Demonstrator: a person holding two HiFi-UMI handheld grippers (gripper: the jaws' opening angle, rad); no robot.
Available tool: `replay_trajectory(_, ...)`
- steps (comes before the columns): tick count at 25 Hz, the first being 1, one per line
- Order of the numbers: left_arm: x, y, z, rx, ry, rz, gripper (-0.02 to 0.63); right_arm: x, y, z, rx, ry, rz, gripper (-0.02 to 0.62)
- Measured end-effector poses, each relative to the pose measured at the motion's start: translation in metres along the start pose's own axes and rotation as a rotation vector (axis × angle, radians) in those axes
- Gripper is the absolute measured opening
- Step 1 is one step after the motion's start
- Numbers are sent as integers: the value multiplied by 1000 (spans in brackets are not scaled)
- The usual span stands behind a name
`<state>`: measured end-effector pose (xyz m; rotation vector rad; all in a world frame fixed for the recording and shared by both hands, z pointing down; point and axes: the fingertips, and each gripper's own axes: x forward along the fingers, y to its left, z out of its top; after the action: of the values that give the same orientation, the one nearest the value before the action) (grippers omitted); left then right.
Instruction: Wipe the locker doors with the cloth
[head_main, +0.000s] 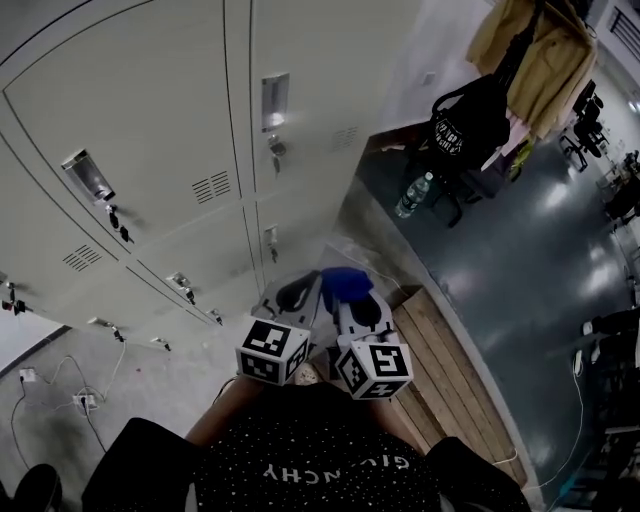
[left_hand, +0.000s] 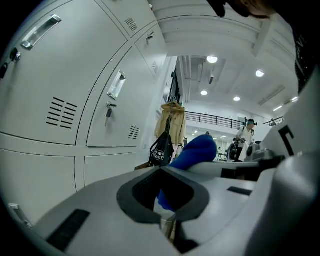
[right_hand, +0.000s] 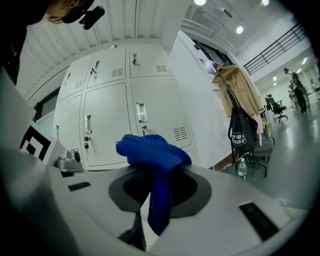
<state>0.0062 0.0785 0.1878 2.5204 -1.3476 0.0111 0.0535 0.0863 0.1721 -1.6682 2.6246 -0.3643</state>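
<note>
Grey steel locker doors (head_main: 150, 130) untouched, I judge; right tongs (right_hand: 159, 192) clamp the crumpled blue cloth (right_hand: 150, 150), left tongs (left_hand: 162, 200) pinched, empty.

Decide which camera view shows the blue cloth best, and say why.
The right gripper view: the cloth fills the centre, bunched above the right gripper, whose jaws pinch it. The head view shows only a small blue patch; the left gripper view shows only part of it.

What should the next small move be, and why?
Probably carry the right gripper forward until the blue cloth meets a locker door. The jaws are clamped on the cloth, but it hangs clear of the doors.
</note>
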Motion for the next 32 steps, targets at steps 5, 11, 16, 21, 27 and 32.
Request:
replay_trajectory(5, 2, 0, -1, 13, -3, -2, 9, -2, -5, -1, -6, 16, -4, 80)
replay_trajectory(11, 2, 0, -7, 16, 19, 11, 9, -4, -4, -6, -15, 38, 10, 80)
replay_trajectory(16, 3, 1, -11, 16, 30, 14, 9, -2, -3, -9, -35, 48, 14, 78)
replay_trajectory(21, 5, 3, -13, 10, 40, 18, 9, 0, -6, -11, -37, 63, 6, 78)
replay_trajectory(27, 8, 8, -15, 6, 46, 21, 9, 4, -9, -12, -39, 70, -1, 79)
replay_trajectory(32, 12, 10, -15, 7, 49, 17, 9, 8, -10, -13, -37, 72, -2, 78)
